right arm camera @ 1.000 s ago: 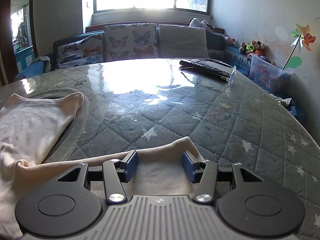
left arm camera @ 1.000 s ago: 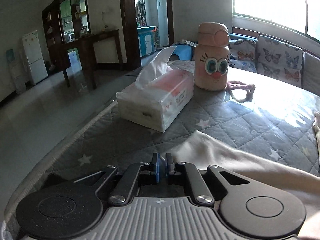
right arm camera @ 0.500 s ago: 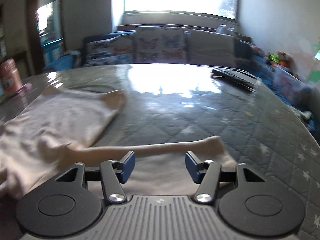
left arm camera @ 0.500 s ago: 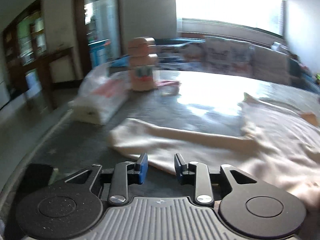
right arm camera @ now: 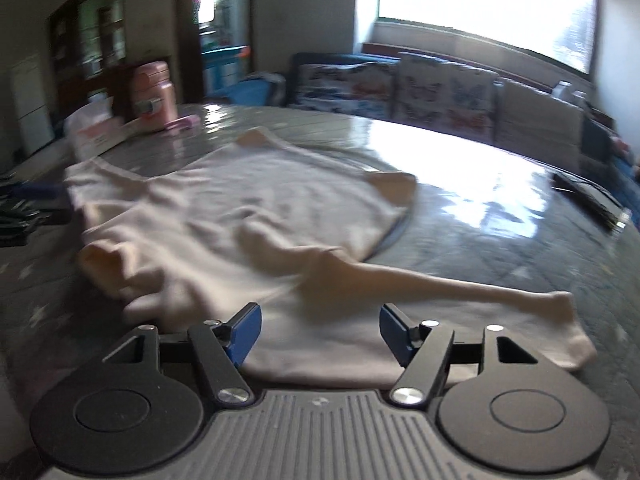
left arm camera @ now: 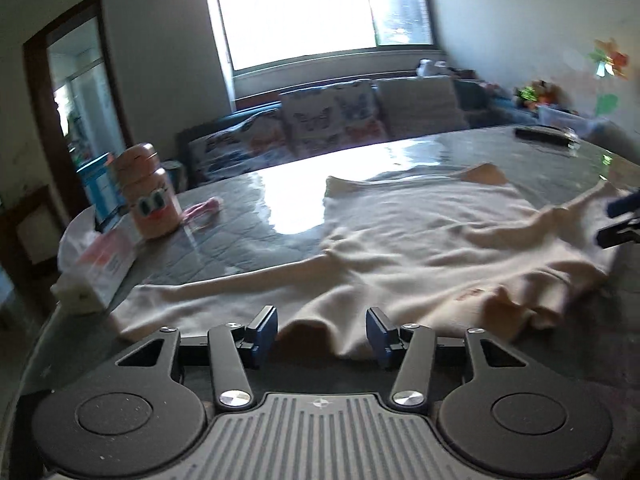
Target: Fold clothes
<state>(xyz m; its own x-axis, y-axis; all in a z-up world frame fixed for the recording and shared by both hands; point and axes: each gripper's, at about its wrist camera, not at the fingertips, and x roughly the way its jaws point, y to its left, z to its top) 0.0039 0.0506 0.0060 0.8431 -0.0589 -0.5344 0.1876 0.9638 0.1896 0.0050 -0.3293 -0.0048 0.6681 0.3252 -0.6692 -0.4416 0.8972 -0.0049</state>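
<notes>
A cream long-sleeved garment (left arm camera: 420, 236) lies spread and wrinkled on the quilted table, sleeves stretched out to both sides. It also shows in the right wrist view (right arm camera: 256, 208). My left gripper (left arm camera: 322, 334) is open, its jaws either side of a fold at the garment's near edge. My right gripper (right arm camera: 320, 334) is open over the near edge by the right sleeve (right arm camera: 460, 292). The right gripper's blue fingertips (left arm camera: 622, 204) show at the left wrist view's right edge.
A tissue pack (left arm camera: 96, 268), a pink cartoon bottle (left arm camera: 150, 196) and a pink cord (left arm camera: 204, 208) stand at the table's left. A dark remote-like object (right arm camera: 592, 200) lies far right. A sofa with butterfly cushions (left arm camera: 332, 120) runs behind the table (right arm camera: 500, 240).
Both grippers have swung toward the garment's middle. My left gripper went from shut to wide open. My right gripper has stayed open.
</notes>
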